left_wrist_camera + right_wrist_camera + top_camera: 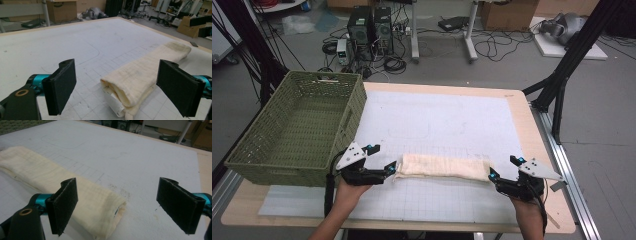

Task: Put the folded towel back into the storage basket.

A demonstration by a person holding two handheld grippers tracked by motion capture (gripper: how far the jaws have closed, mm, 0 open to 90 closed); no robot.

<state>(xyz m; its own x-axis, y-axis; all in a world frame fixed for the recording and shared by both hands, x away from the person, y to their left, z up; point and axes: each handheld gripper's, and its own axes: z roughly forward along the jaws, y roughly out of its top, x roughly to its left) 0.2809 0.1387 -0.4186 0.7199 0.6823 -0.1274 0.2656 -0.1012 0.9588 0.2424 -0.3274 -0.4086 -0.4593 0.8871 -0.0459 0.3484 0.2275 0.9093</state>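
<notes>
A green wicker basket [297, 130] stands on the left end of the bench [532, 125], its near corner hanging past the bench edge. A white gridded mat [437, 120] covers most of the bench top.

Just right of the basket's near right corner, the left tool [382, 162] is held low over the mat by the person's left hand [349, 187]. Its jaws are spread wide and grip nothing. In the left gripper view the left tool [116, 86] points along the cloth [147, 72]: the cloth's folded left end lies on the mat between the two pads [62, 85], nearer the right-hand one, with layered edges showing at the end. Whether either pad touches the fabric cannot be told.

The cloth [444, 166], cream and folded into a long narrow strip, lies across the near middle of the mat, running left to right between the two tools.

At its right end the right tool [503, 167] is held by the right hand [524, 200], jaws also spread wide and empty. In the right gripper view the right tool [116, 206] faces the cloth [50, 180], whose rounded end lies just past the left-hand pad [63, 203], partly behind it, while the other pad stands well apart over bare mat.
</notes>
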